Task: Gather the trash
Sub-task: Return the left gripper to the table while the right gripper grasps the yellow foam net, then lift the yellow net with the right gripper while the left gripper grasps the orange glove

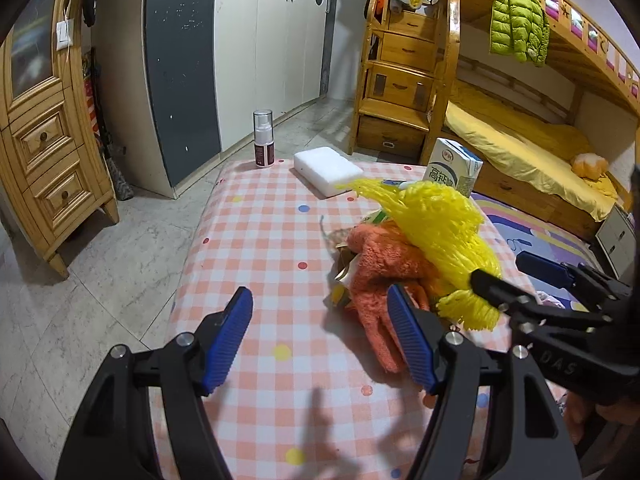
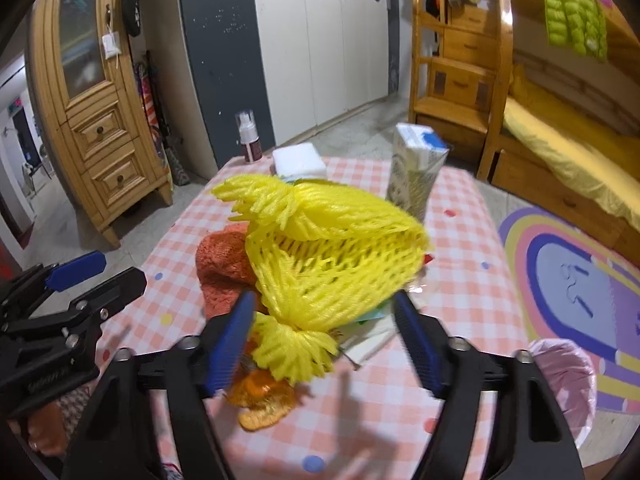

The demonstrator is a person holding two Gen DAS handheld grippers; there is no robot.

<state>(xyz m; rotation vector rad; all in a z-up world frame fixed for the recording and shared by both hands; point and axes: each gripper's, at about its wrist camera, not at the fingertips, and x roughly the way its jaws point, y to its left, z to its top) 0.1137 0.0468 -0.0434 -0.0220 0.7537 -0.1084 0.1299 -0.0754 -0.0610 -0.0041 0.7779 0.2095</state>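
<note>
A: Start at the left. Where do the left tongs [image 1: 320,340] stand?

B: Spread apart with nothing between the pads, low over the checked worktop [image 1: 260,240]. The heap of trash lies ahead and to their right; the right pad sits just beside the orange cloth glove [image 1: 380,268].

A: And the foam net?

B: The yellow foam net [image 2: 332,256] lies on top of the heap, near the middle of the worktop. Its long axis runs from the far left down toward the near side, with a frayed end at each tip. The near frayed end lies just ahead of the right tongs [image 2: 324,344].

A: Their state?

B: Also apart, gripping nothing. The net's near end sits between the open pads, but I judge they aren't pressing on it. So the right hand is the nearer one, and I'd expect it to close there.

A: Count things, left to right.

B: One spray bottle [image 1: 263,140], one white sponge block [image 1: 328,168], one glove, one net, one milk carton [image 2: 416,168] standing upright, and at least one piece of orange peel [image 2: 264,404] under the net's near end. Paper scraps beneath, too hidden to count. One pink-lined bin [image 2: 564,380] stands off the worktop's right edge, beside the right tongs.
</note>
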